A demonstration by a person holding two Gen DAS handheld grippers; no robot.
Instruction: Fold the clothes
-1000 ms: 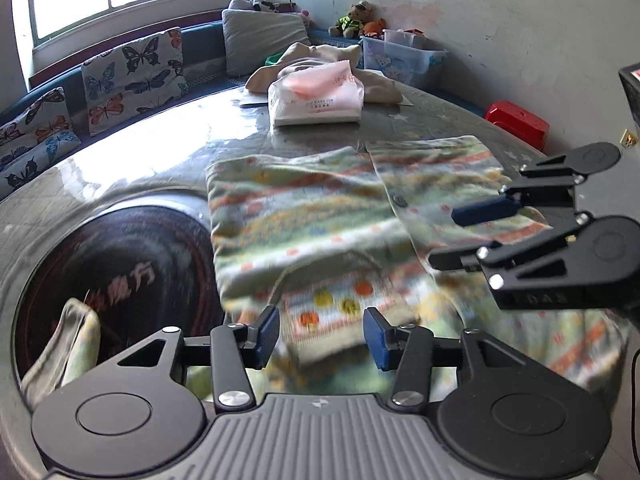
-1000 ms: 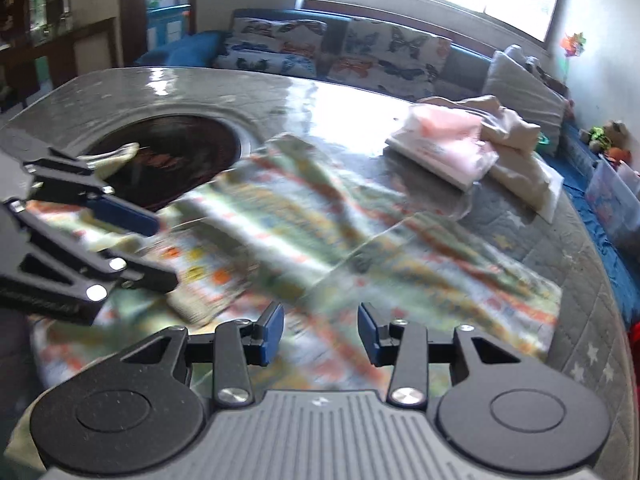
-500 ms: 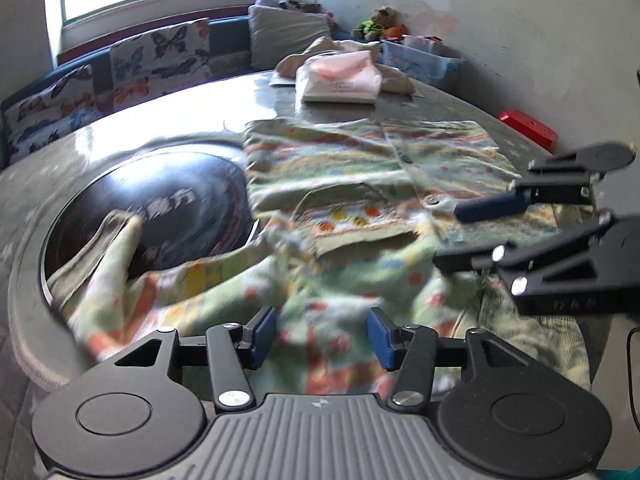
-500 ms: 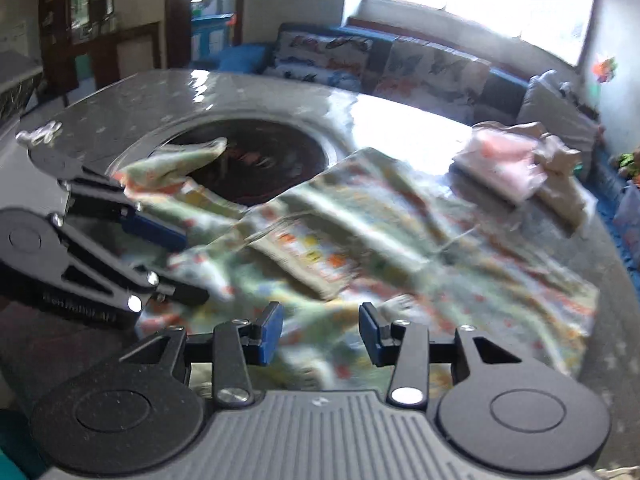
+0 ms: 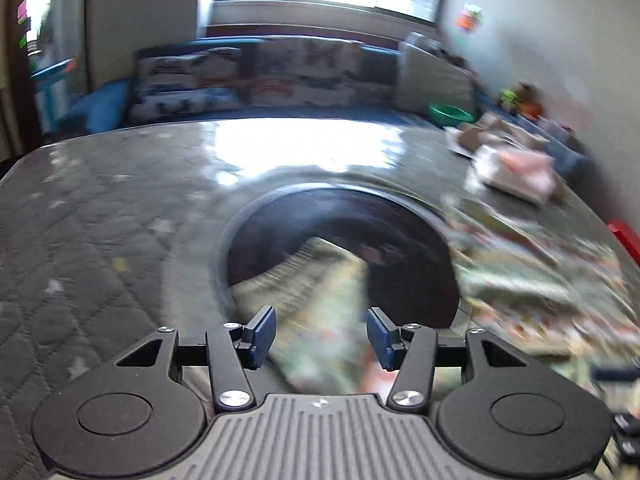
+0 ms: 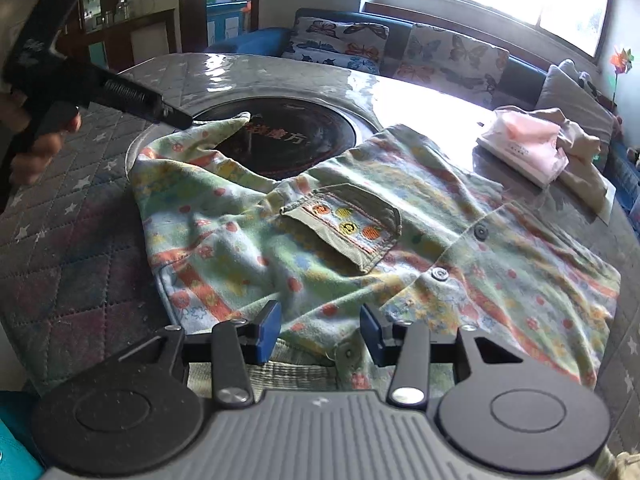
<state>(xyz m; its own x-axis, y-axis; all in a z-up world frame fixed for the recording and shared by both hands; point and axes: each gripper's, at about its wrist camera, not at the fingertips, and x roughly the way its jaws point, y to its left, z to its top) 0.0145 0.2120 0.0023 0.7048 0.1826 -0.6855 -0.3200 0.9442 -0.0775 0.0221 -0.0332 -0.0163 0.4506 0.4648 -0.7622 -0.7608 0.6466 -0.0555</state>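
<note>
A small green patterned shirt (image 6: 360, 240) with a buttoned front and a chest pocket lies spread on the round table. One sleeve (image 6: 208, 136) stretches left over the dark centre disc (image 6: 288, 140). My right gripper (image 6: 318, 328) is open, with the shirt's near hem between its jaws. My left gripper (image 5: 322, 334) is open over the sleeve (image 5: 320, 280), blurred in its own view. In the right wrist view the left gripper's body (image 6: 92, 88) hovers by the sleeve tip, its jaws hidden.
The table (image 6: 80, 240) has a grey quilted star-print cover. A pink packet (image 6: 528, 148) and beige cloth (image 6: 580, 168) lie at its far right. A sofa with butterfly cushions (image 6: 400, 52) runs under the window. A red box (image 5: 626, 236) sits beyond the table's right edge.
Both grippers pulled back toward the near edge. The left one swung left to face the sleeve and centre disc. The sleeve now lies stretched out to the left.
</note>
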